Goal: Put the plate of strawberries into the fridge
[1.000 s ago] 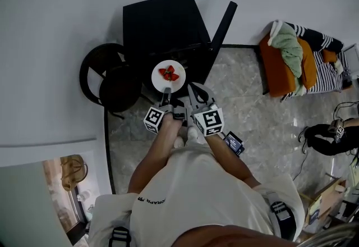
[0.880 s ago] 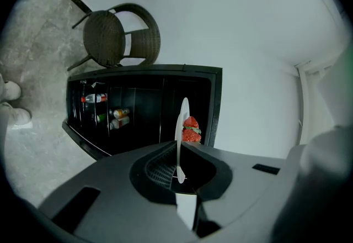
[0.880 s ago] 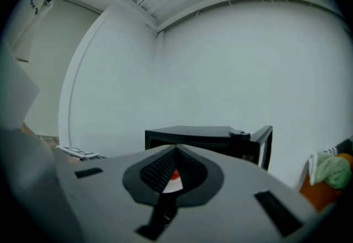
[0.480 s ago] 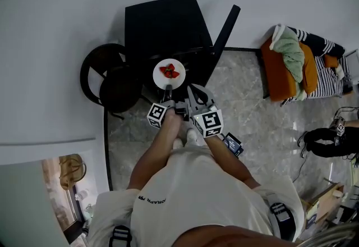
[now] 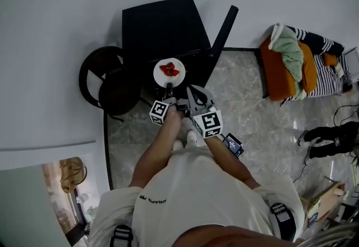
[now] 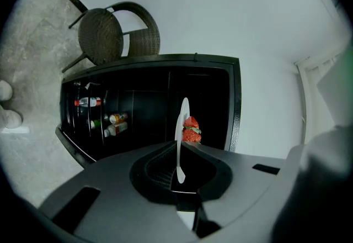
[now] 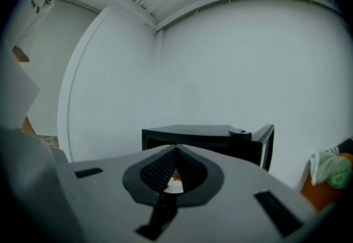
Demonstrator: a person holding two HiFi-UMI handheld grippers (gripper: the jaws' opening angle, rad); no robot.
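A white plate (image 5: 169,72) carrying red strawberries (image 5: 169,69) hangs in front of the open black fridge (image 5: 161,26). My left gripper (image 5: 168,90) is shut on the plate's near rim. In the left gripper view the plate (image 6: 180,126) stands edge-on in the left gripper (image 6: 179,173), with the strawberries (image 6: 191,130) on its right face. My right gripper (image 5: 192,90) sits just right of the plate, jaw tips together, holding nothing. The right gripper (image 7: 176,149) points over the fridge top (image 7: 193,132). Bottles (image 6: 105,120) lie on the fridge's shelves.
The fridge door (image 5: 224,28) stands open to the right. A dark round wicker chair (image 5: 104,80) is close on the fridge's left. An orange seat with clothes (image 5: 291,60) stands far right by the wall. A small dark device (image 5: 233,143) lies on the marble floor.
The left gripper and plate have edged forward toward the fridge opening. The right gripper has followed alongside. The dark figure at the right edge has shifted.
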